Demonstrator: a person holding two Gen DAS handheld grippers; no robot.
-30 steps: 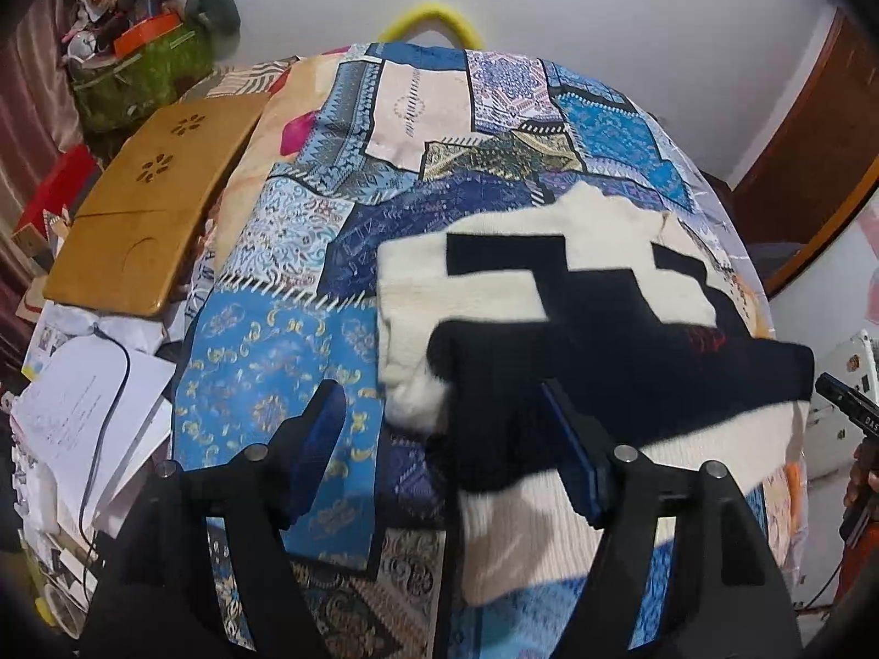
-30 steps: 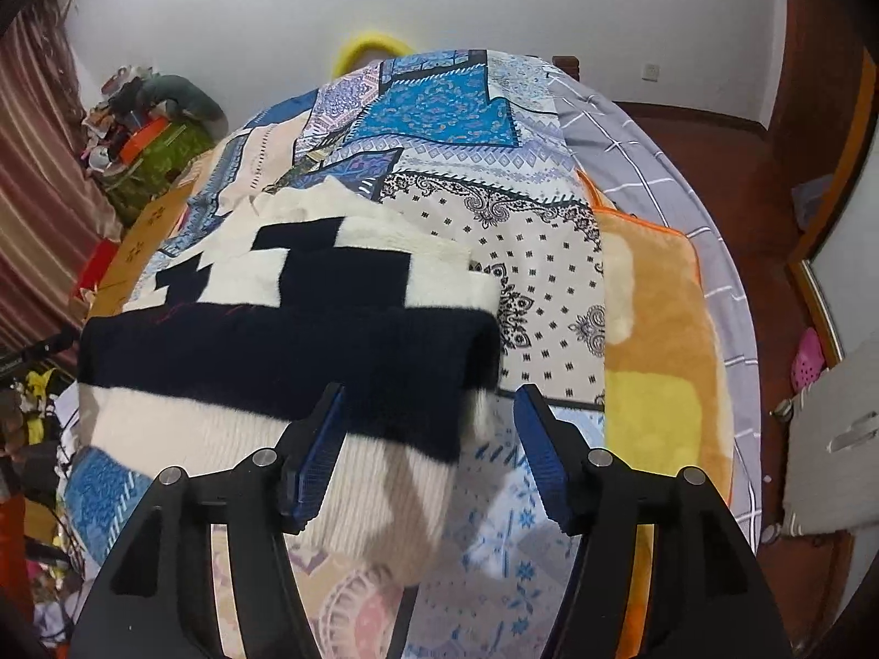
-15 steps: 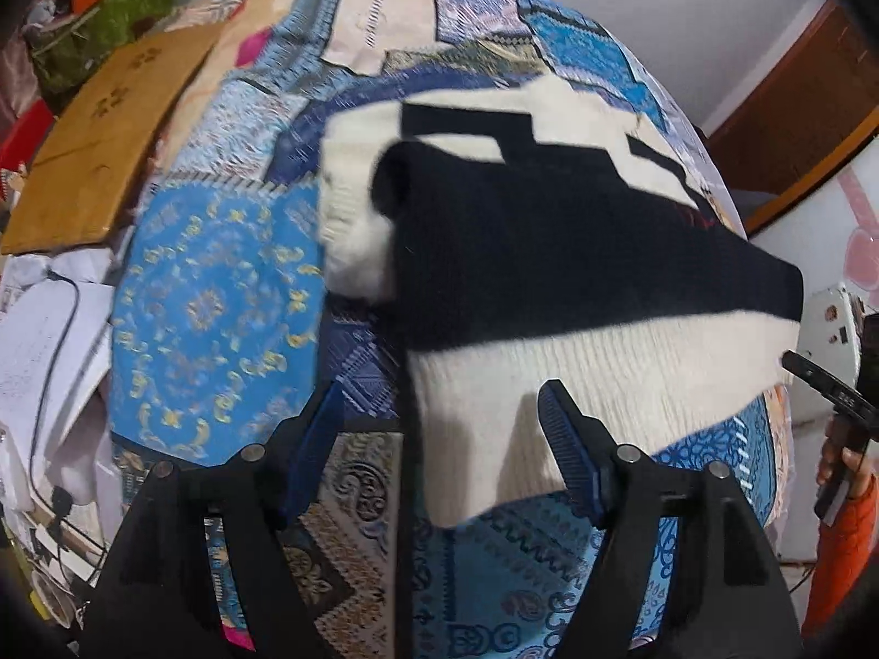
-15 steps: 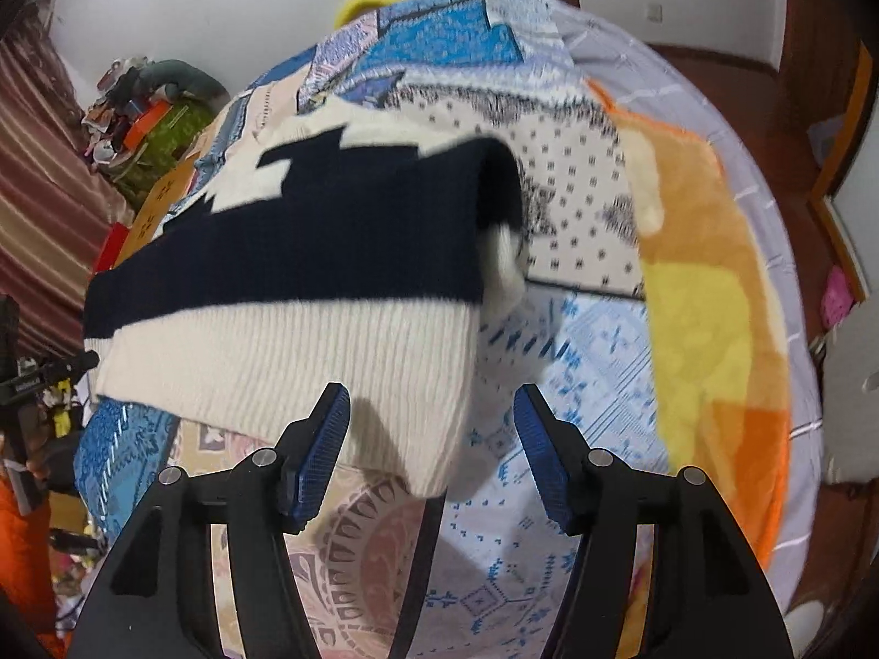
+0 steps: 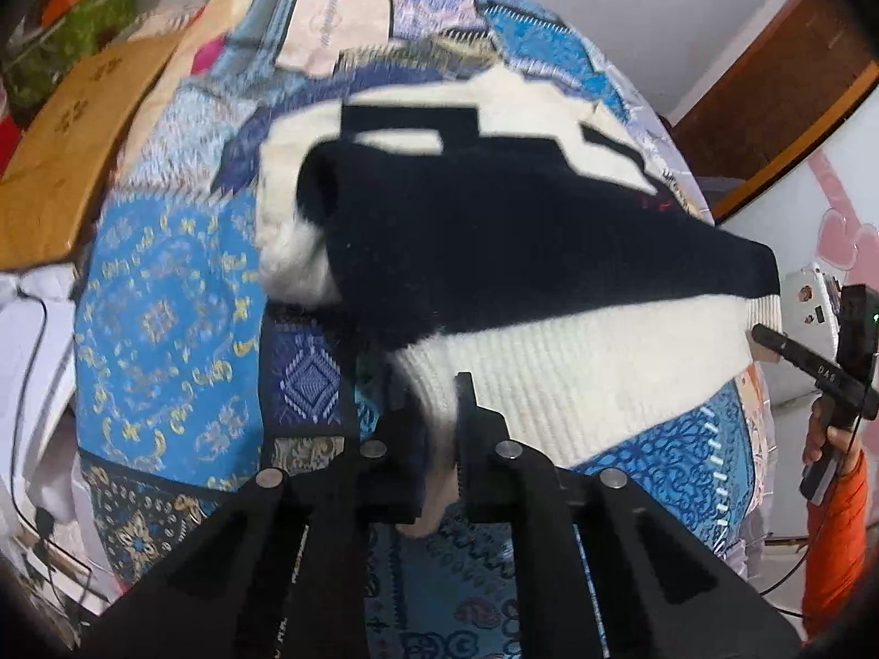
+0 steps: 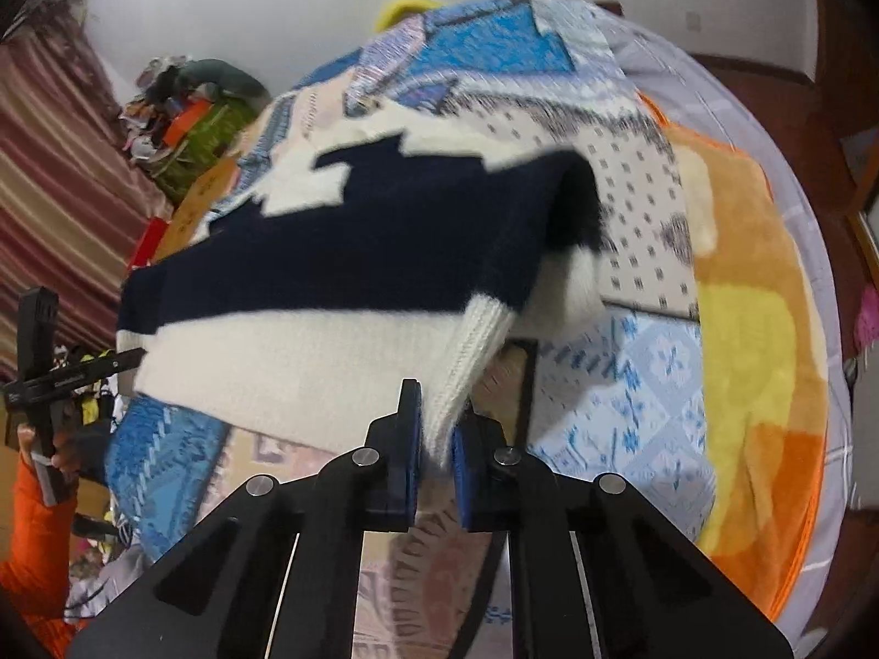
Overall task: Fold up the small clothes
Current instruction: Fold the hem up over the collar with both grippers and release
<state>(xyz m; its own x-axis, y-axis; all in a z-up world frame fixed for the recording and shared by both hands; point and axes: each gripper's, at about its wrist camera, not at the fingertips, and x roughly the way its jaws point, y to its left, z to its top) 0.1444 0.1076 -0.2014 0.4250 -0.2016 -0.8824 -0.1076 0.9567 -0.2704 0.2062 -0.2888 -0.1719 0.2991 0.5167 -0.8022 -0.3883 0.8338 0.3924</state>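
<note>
A small cream and navy knit sweater (image 5: 494, 252) lies partly folded on a patchwork bedspread (image 5: 165, 318). It also shows in the right wrist view (image 6: 351, 252). My left gripper (image 5: 437, 428) is shut on the sweater's cream ribbed hem at its near left corner. My right gripper (image 6: 437, 439) is shut on the cream ribbed hem at its near right corner. The hem edge is lifted slightly off the bed between the two grippers.
A wooden lap tray (image 5: 60, 154) lies at the bed's left edge, above papers and a cable (image 5: 27, 362). An orange and yellow blanket (image 6: 758, 340) covers the bed's right side. A wooden door (image 5: 769, 93) stands at the far right.
Both grippers were open over the sweater's near edge. Both have closed on the cream hem, one at each corner, and the hem has lifted.
</note>
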